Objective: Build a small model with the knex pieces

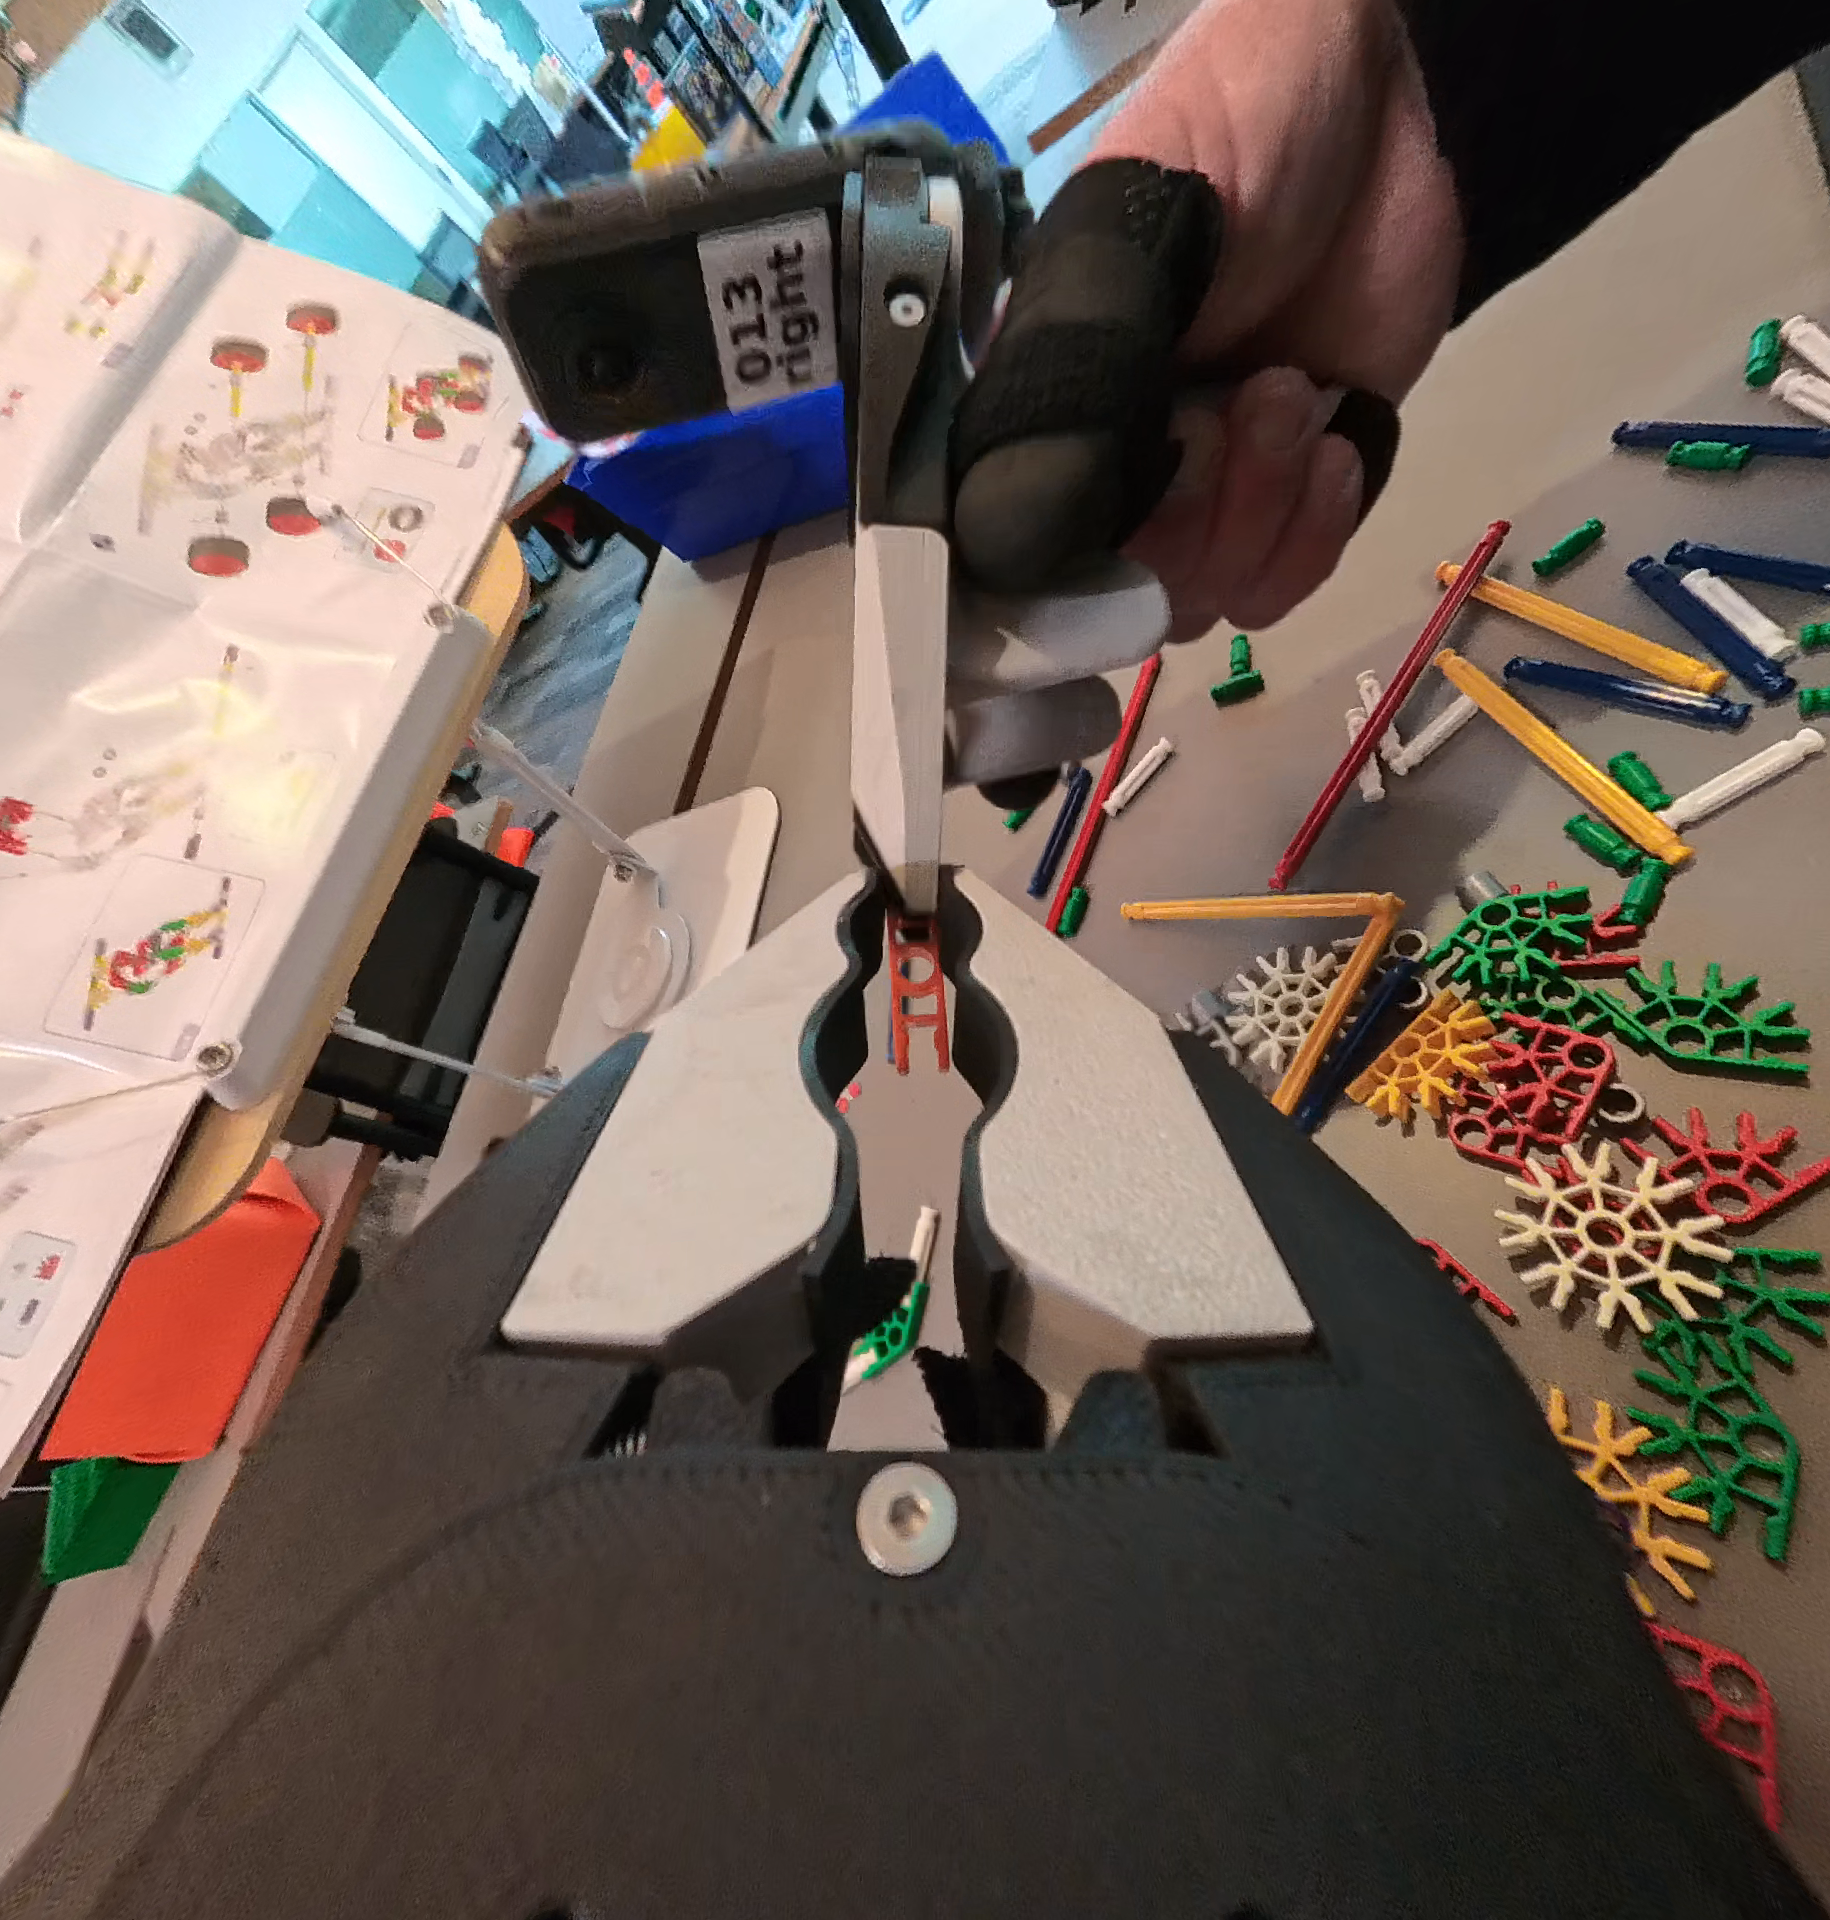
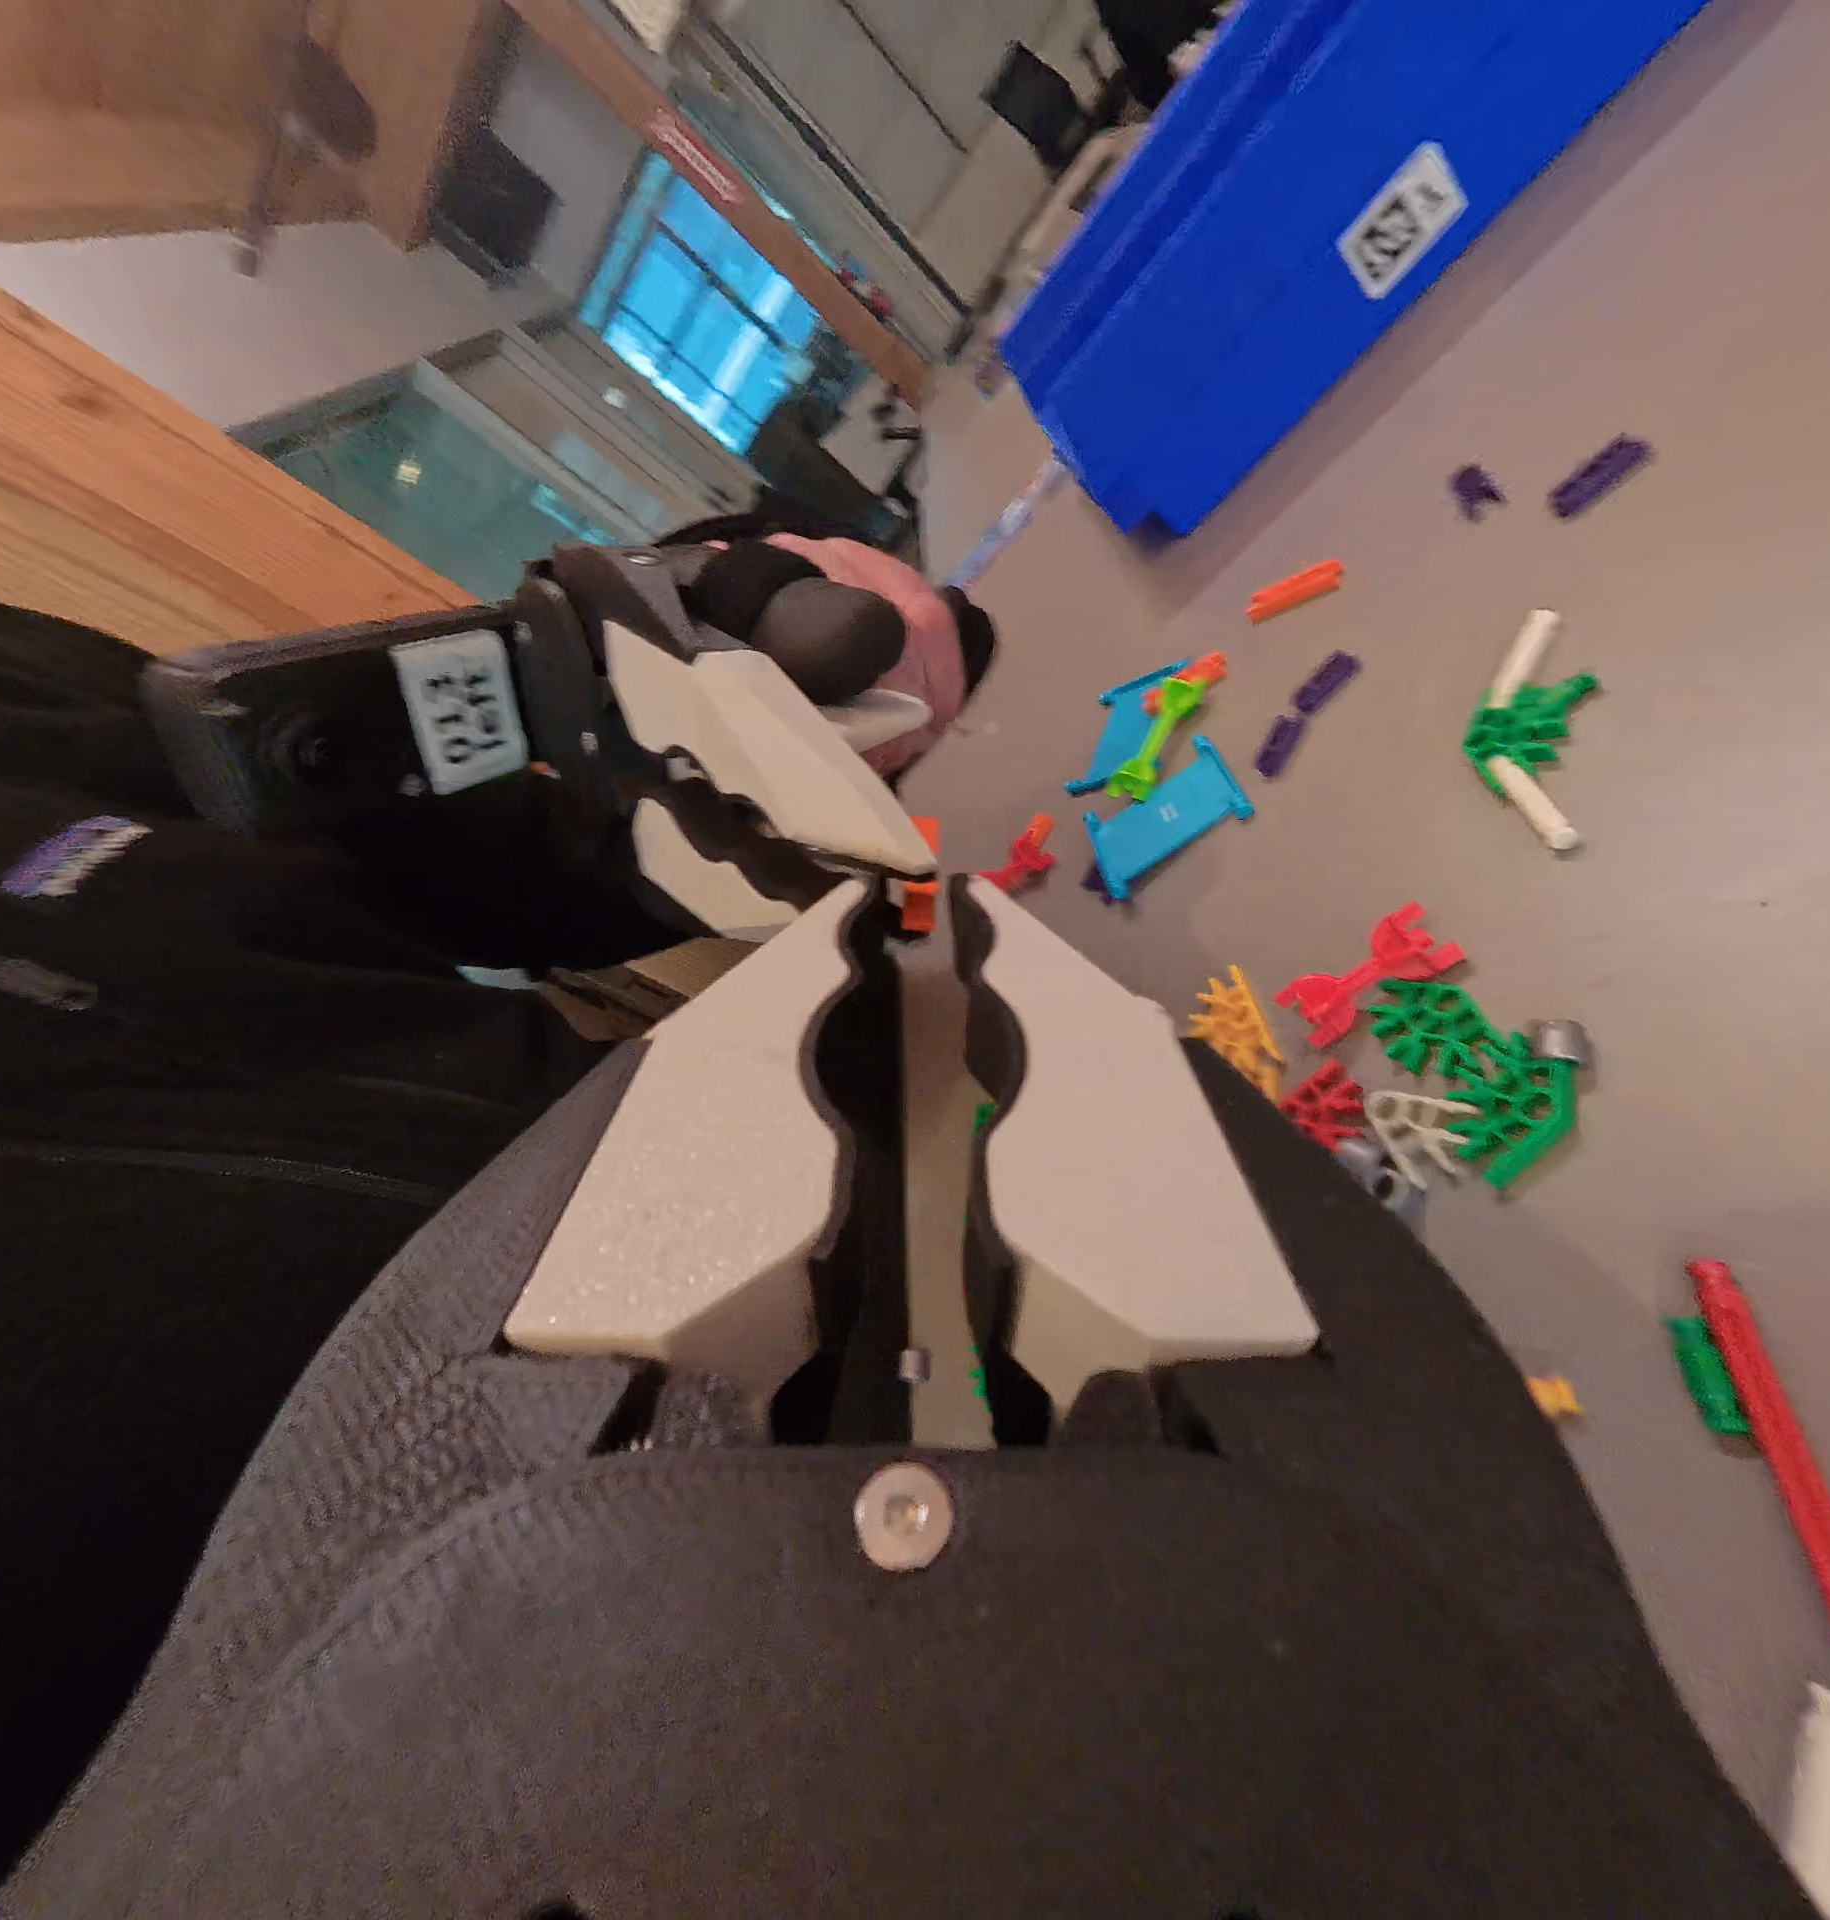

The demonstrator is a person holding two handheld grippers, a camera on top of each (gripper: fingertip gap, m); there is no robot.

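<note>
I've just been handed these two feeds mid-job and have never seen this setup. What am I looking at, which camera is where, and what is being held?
There is no robot arm here. A person holds a hand-held two-finger claw in each hand, and each claw carries a wide-angle camera that looks forward along its own fingers.

The left wrist view shows the left claw closed on a small red connector piece. The right claw comes down from above with its tips at the top of that same piece, held in the person's hand.

The right wrist view is the same meeting seen from the other side, tilted: the right claw pinches an orange-red piece, with the left claw opposite.

On the grey table lie loose construction-toy rods and snowflake-shaped connectors. An instruction sheet stands to the left, and a blue bin sits behind.
</note>
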